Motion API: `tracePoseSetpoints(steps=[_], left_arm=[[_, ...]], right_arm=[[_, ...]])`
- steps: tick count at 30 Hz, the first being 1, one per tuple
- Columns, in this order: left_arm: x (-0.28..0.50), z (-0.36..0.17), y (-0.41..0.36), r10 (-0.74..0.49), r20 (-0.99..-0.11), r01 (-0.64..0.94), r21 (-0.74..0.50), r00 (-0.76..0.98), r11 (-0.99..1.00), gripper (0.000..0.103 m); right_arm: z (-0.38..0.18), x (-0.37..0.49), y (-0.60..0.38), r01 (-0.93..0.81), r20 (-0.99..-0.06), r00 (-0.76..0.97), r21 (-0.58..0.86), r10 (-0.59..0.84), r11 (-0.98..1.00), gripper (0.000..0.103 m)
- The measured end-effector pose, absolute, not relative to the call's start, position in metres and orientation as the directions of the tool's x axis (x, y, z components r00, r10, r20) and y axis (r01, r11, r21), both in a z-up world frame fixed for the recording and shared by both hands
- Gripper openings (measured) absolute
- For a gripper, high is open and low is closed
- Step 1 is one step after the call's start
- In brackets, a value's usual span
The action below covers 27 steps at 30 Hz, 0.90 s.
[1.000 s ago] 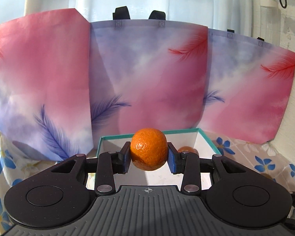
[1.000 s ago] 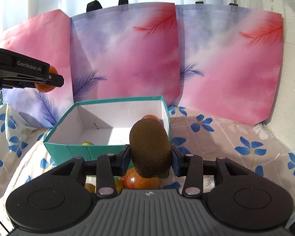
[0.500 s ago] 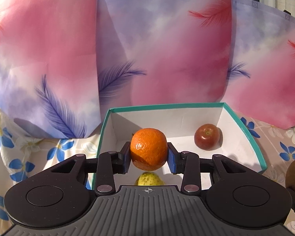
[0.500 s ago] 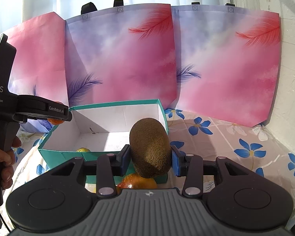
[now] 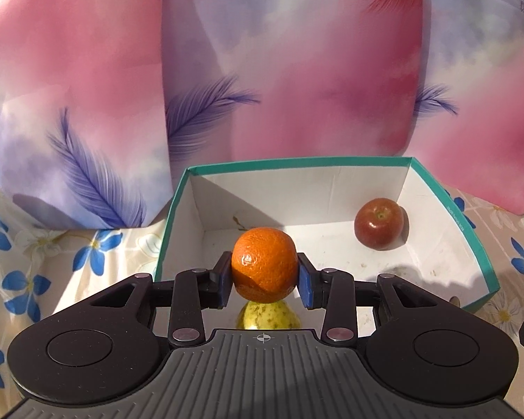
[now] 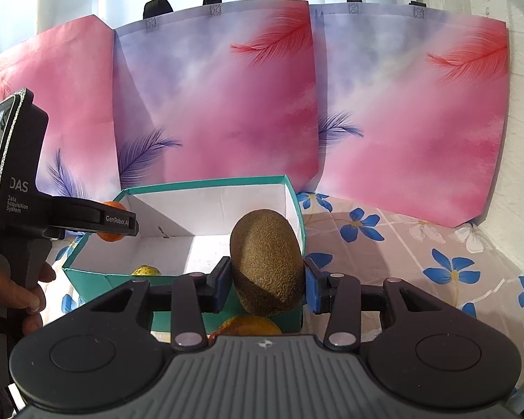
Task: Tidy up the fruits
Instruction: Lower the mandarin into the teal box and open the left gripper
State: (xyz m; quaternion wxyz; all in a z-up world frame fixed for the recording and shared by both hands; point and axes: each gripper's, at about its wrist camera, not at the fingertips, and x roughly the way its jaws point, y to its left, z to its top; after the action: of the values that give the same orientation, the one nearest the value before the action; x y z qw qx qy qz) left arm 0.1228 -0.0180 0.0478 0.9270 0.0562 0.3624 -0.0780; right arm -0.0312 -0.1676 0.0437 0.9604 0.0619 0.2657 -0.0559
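1. Orange (image 5: 264, 264) pinched between my left claw (image 5: 264, 281) pads, hanging over the near-left part of the teal box (image 5: 447, 193), above the floor, not touching it.
2. Change over the last second: left claw has gone from level with the box's rim to over its interior; the view now looks down at the box floor. My read: the carry is done and release is the next step.
3. Kiwi (image 6: 266, 262) clamped upright in my right claw (image 6: 266, 288), at the box's near-right corner, outside the wall. It has barely shifted in that second, so I judge it's queued behind the orange.
4. Box contents: red apple (image 5: 379, 223) at the far-right corner, yellow-green pear (image 5: 268, 314) on the floor directly under the orange. Rest of the floor is bare white card.
5. Risk: dropped straight down, the orange lands on the pear and may roll. Shifting toward the bare far-left corner first looks safer.
6. Outside the box: another orange-coloured fruit (image 6: 249, 325) on the floral cloth (image 6: 436, 279) against the near wall, under the kiwi. Not yet sorted.
7. Pink feather-print bags (image 6: 227, 104) stand behind the box's far edge.
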Motion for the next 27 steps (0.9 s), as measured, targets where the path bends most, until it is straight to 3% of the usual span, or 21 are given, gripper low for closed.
tracePoseSetpoints(steps=[27], left_arm=[[0.147, 0.0, -0.014, -0.061, -0.779, 0.169, 0.058, 0.624, 0.984, 0.042]], right_arm=[[0.045, -0.019, -0.166, 0.12, -0.524, 0.85, 0.085, -0.058, 0.989, 0.042]])
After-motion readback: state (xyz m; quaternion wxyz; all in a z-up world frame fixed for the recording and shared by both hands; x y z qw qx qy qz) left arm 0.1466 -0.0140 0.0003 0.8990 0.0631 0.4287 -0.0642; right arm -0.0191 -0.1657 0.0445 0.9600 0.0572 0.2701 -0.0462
